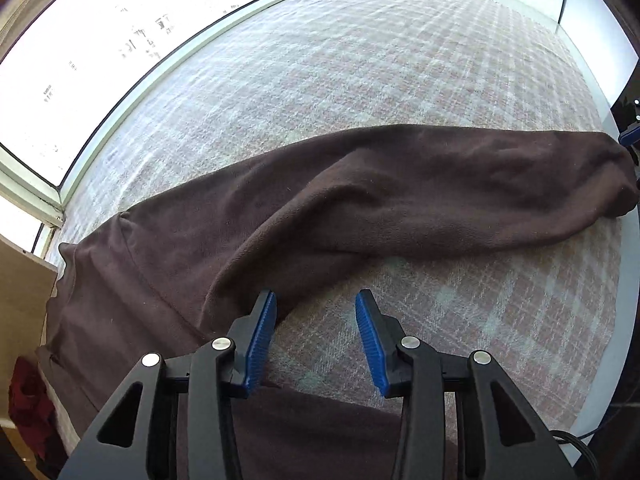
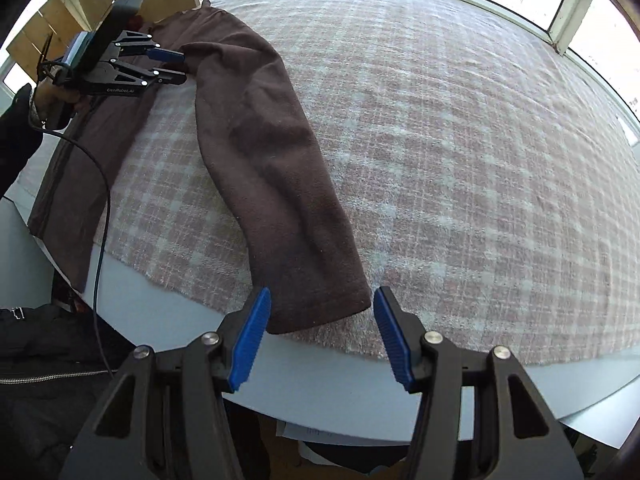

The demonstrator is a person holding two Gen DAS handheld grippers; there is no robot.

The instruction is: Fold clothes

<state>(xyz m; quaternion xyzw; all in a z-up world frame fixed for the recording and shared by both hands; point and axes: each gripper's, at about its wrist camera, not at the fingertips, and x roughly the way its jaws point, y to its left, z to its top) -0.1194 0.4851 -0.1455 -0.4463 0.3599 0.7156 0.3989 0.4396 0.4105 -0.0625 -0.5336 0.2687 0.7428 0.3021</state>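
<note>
The brown fleece trousers (image 2: 264,152) lie spread on a pink-and-white checked blanket (image 2: 460,140) covering the table. The right gripper (image 2: 322,332) hangs with jaws apart, straddling the hem of one leg near the blanket's edge, its pads clear of the cloth. The left gripper (image 1: 316,340) is also parted and empty, poised over the blanket between the two legs, its left pad close beside the fabric. Windows (image 1: 60,92) ring the far side.
</note>
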